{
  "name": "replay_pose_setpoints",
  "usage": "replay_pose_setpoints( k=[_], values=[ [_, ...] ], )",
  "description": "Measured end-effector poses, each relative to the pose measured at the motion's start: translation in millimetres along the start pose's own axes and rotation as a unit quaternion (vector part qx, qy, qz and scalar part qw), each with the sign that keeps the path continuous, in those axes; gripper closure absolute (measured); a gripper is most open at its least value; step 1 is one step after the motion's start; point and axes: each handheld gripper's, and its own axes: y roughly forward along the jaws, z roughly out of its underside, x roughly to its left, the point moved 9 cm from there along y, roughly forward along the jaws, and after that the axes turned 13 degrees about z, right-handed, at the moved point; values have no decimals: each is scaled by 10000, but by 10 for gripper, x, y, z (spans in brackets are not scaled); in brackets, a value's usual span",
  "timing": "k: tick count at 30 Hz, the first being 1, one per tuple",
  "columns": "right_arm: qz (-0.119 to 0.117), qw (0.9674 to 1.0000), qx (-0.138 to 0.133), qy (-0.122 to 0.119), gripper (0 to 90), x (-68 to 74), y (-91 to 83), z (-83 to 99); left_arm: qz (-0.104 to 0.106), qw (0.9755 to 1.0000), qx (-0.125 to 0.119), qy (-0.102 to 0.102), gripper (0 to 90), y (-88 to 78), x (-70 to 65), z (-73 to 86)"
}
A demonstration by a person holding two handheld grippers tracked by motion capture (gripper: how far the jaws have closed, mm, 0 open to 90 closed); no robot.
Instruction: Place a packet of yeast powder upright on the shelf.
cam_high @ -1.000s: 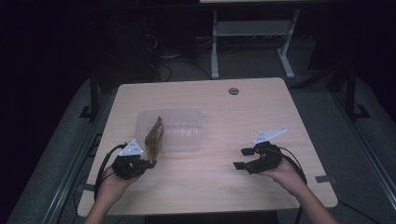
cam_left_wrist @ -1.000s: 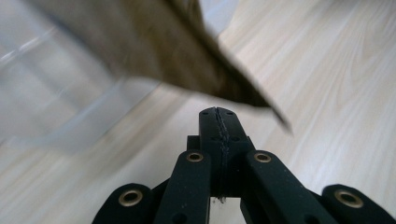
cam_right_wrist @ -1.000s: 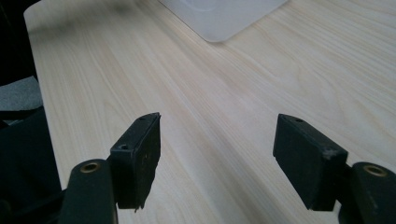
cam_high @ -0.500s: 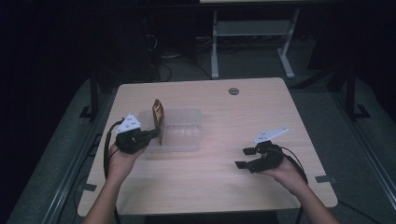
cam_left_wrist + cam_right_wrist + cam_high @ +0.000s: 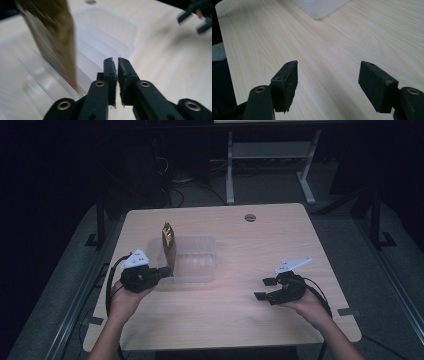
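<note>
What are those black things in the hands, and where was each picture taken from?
A person at a wooden table holds a gripping tool in each hand. One camera looks down from above; two ride on the tools, looking along their black jaws. A clear plastic container holds an upright brown packet. On the left tool the jaws have just been opening a crack beside the packet, nothing between them. The right tool is open, empty.

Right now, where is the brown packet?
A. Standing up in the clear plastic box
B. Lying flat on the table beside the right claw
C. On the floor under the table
A: the brown packet stands on end at the left side of the clear plastic box, close by the left claw.
</note>
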Motion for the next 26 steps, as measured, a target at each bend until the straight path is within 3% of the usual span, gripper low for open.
replay_pose_setpoints(
  k=[5,7,9,10,14,20,24,26],
  values=[
    [42,10000,4,-24,308,-12,6,6,285,9989,376,-9,726,31,-189,239],
    [79,10000,37,-4,305,-19,5,16,510,9968,601,-91,630,85,-267,348],
    [119,9999,18,-51,302,-34,12,22,684,9944,804,-40,556,144,-326,426],
    [136,9999,30,-36,301,-33,10,27,763,9929,908,-42,476,165,-349,452],
    [172,9998,-5,-141,298,-49,14,32,943,9888,1154,76,337,276,-411,511],
    [212,9997,-21,-148,297,-72,23,37,980,9849,1417,189,273,364,-441,590],
    [227,9996,-55,-143,291,-78,17,33,993,9852,1390,137,266,384,-450,596],
    [234,9996,-72,-139,284,-82,16,31,961,9844,1458,217,262,382,-433,610]
  ],
)
